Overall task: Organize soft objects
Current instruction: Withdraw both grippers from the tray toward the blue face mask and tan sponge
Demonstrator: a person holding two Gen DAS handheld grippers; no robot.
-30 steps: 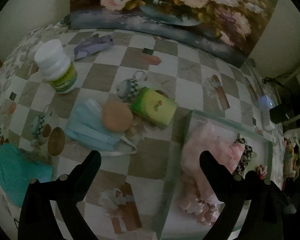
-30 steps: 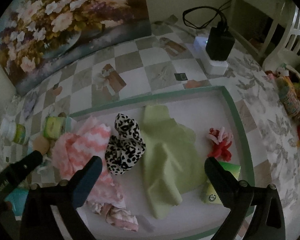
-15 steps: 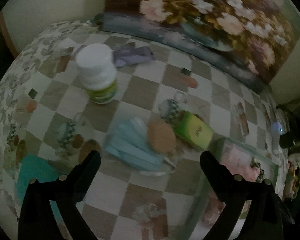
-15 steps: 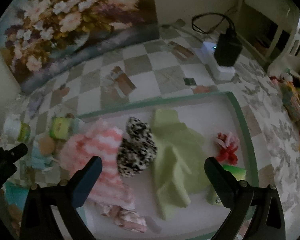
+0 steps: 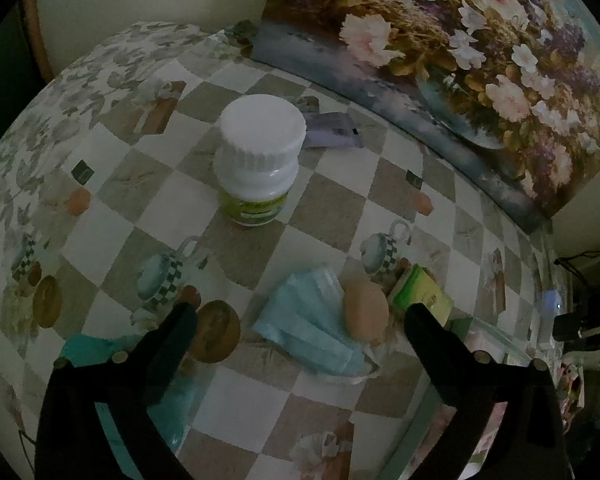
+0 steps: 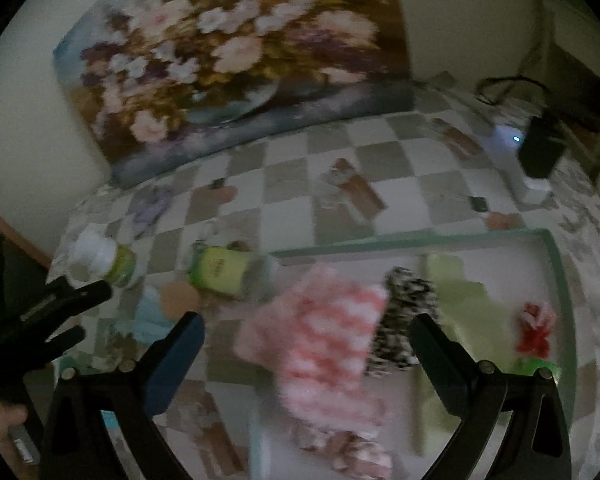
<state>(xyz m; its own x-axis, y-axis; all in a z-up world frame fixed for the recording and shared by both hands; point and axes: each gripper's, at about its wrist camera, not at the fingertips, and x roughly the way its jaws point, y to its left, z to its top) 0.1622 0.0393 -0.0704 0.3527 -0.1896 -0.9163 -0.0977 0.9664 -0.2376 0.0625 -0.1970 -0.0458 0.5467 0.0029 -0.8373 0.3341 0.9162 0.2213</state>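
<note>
Because soft items already fill the green-rimmed tray (image 6: 556,276), the left gripper (image 5: 300,320) hangs wide open and empty over the blue face mask (image 5: 308,328), likely the next pick. The right gripper (image 6: 306,330), equally spread and empty, waits above the pink striped cloth (image 6: 316,340).

On the checkered tablecloth (image 5: 340,204), the white-capped plastic bottle (image 5: 259,159) stands behind the pale blue face mask (image 5: 308,322). A round tan sponge (image 5: 366,312) lies on the mask's right end, with a green packet (image 5: 422,298) just beside it. Right of these, the green-rimmed tray (image 6: 556,276) holds a pink-and-white fluffy cloth (image 6: 320,344), a leopard-print scrunchie (image 6: 404,320), a light green cloth (image 6: 460,312) and a red-and-pink hair tie (image 6: 534,330), left to right.
</note>
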